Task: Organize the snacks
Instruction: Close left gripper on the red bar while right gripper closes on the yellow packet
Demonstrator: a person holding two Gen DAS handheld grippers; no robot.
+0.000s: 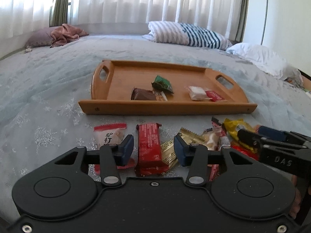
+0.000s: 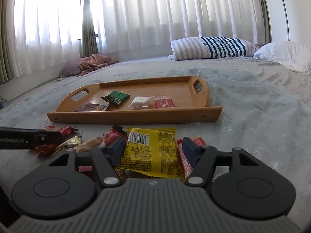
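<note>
Left gripper (image 1: 153,149) spread over a red bar (image 1: 149,149); right gripper (image 2: 153,149) spread around a crinkled, seemingly untouched yellow packet (image 2: 150,153).

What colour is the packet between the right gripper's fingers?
Yellow packet, with black print and a barcode; clearest in the right wrist view.

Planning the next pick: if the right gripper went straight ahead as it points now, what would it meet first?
Most likely the yellow snack packet, lying on the bed between the open fingers of the right gripper. Beyond it stands the wooden tray; depth is uncertain.
</note>
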